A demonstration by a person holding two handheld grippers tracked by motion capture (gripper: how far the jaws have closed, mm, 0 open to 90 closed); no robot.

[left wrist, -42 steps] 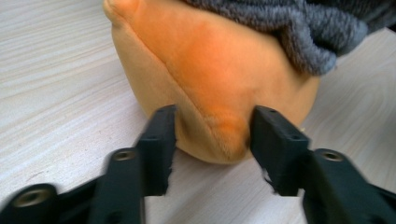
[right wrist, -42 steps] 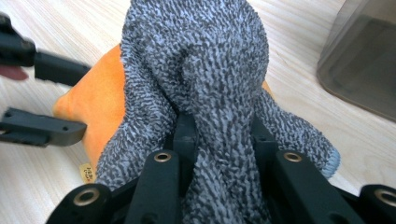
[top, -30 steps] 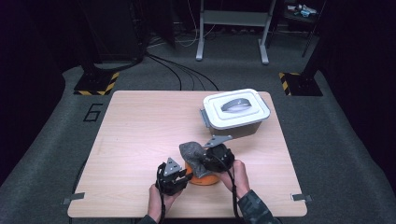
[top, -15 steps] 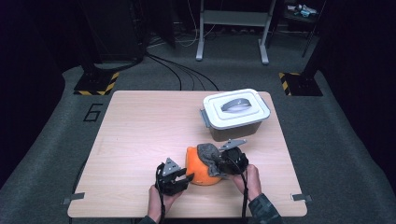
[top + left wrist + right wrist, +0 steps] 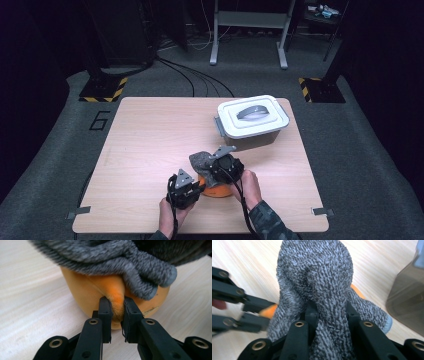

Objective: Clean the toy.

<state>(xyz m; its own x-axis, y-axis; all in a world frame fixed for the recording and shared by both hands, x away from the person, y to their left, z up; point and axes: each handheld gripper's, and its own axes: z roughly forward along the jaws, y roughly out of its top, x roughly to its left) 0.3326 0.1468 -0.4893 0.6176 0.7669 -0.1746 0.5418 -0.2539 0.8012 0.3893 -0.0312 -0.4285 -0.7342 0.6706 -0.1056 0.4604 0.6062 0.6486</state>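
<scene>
A person is working at a wooden table (image 5: 150, 145), a gripper in each hand, near the edge closest to them. The left gripper (image 5: 115, 312) is pinching a fold of a soft orange thing (image 5: 100, 290), its two black jaws pressing on the fold from both sides; those jaws have just been closing, with the fold between them. The orange thing is sitting on the tabletop, rounded and squat, and a grey sock (image 5: 112, 257) is lying draped over its top, hanging down one side. The right gripper (image 5: 329, 312) is clamping a bunched ridge of that sock, the knitted cloth rising between and above its jaws and spreading over the orange thing beneath, a strip of which is showing at the sock's edges. In the right gripper view the left gripper is coming in from the left side, touching the orange patch. From above, the two grippers are sitting close together, the left one (image 5: 184, 186) lower and the right one (image 5: 225, 167) just beyond it. A white lidded box (image 5: 254, 120) with a grey handle is standing farther back on the table, near the right gripper but apart from it.
</scene>
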